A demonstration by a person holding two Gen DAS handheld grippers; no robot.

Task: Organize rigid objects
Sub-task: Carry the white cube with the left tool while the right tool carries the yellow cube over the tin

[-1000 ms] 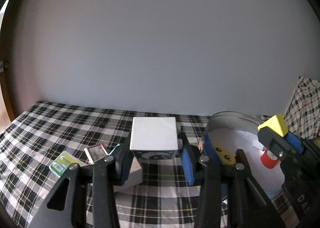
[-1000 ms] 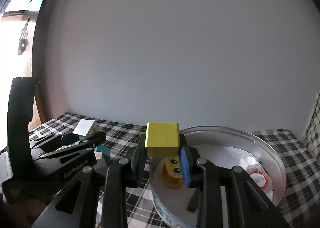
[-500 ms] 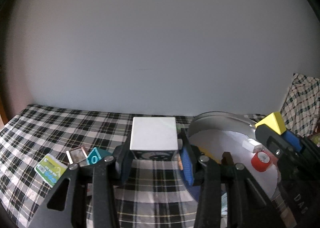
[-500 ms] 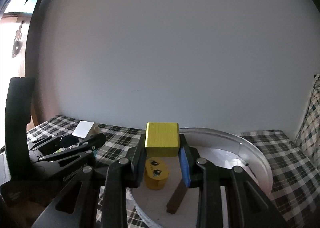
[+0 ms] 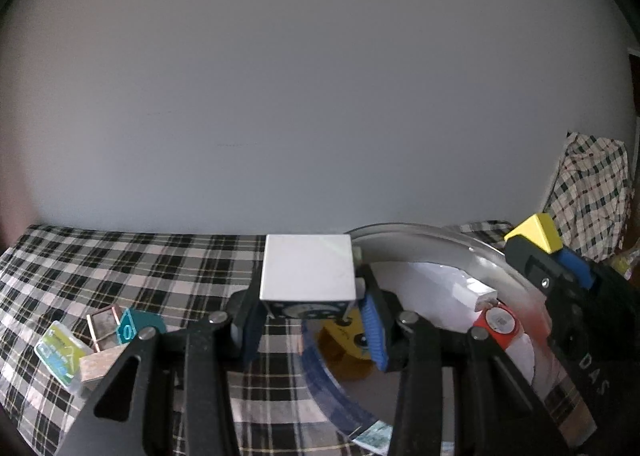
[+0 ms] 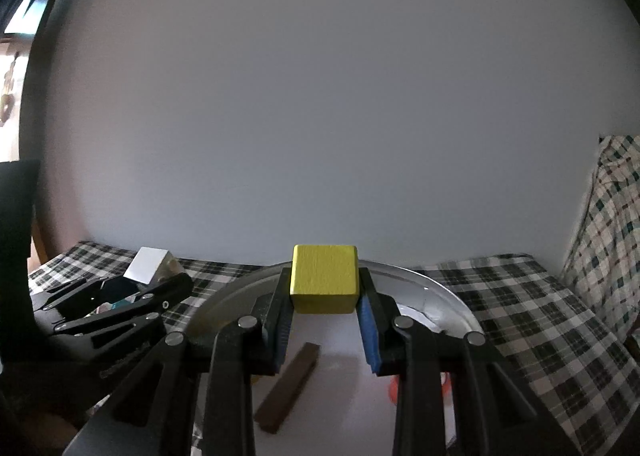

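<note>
Yellow toy [image 5: 344,340] half hidden behind left claw [image 5: 308,320], tray [image 5: 460,252] cut off

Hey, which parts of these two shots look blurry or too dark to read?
Left wrist view: the metal tray's near rim smears with motion blur, while the white box stays sharp. Right wrist view: the lower left is dim and the window glares top left; the yellow block is crisp.

A surface covered in black-and-white checked cloth [image 5: 132,268] is seen. On it, left of the left tool, small cards and tiles [image 5: 100,332] are clustered; a round metal tray [image 6: 448,296] is set to its right.
</note>
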